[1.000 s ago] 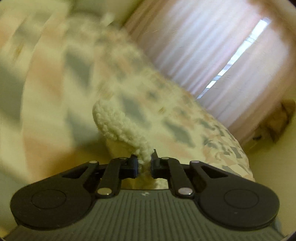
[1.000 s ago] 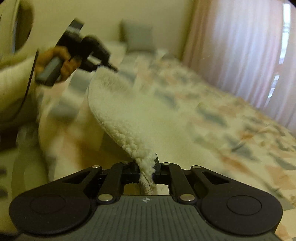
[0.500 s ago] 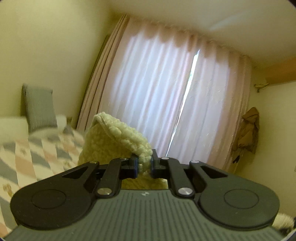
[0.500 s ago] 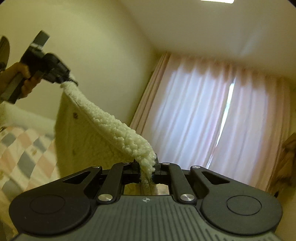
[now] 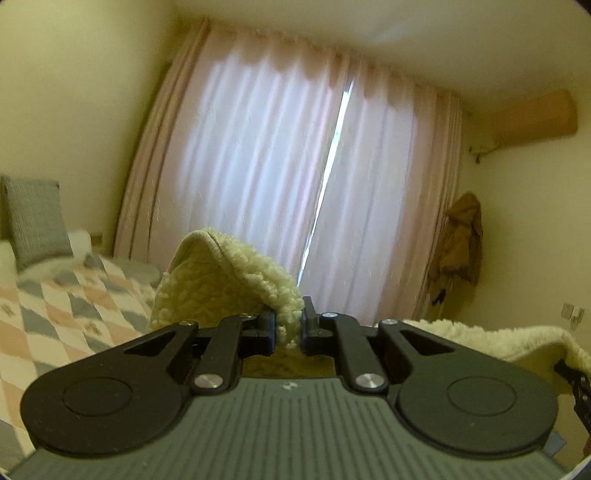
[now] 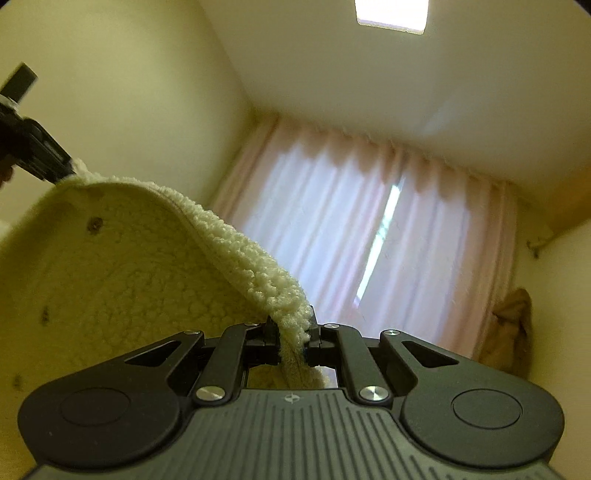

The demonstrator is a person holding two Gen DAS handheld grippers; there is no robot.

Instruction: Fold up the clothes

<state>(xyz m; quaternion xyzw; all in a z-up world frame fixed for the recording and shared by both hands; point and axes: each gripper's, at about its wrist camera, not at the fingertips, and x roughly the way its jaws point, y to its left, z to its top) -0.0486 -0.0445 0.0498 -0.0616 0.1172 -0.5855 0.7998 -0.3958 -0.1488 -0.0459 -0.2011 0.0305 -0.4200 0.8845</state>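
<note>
Left gripper (image 5: 287, 328): 2 black fingers pinched together on a fold of cream fleece, the fabric bunched between the pads and rising just beyond them.
Right gripper (image 6: 293, 338): jaws clamped on the hem of the same fleece; the edge runs down through the gap toward the near side.
Fleece garment (image 6: 122, 273): cream, sherpa-textured, held up in the air between the 2 grippers. In the right wrist view its top edge sweeps from the right gripper up and left to the left gripper at far left, with the body hanging below; a few dark round spots, possibly snaps, dot the surface. In the left wrist view another stretch of the fleece spreads along the lower right, ending beside a bit of the right gripper at the frame edge.
Bed (image 5: 55, 317): lower left in the left wrist view, covered with a pink, grey and white diamond-pattern quilt, well below the raised garment.
Grey cushion (image 5: 37, 218): upright at the far left end of the bed, against the wall.
Curtains (image 5: 295, 184): pale pink, closed, with 1 bright slit of daylight at the middle.
Brown coat (image 5: 458, 240): hanging on the right wall, beyond the curtains.
Ceiling light (image 6: 391, 13): lit panel, top of the right wrist view.
</note>
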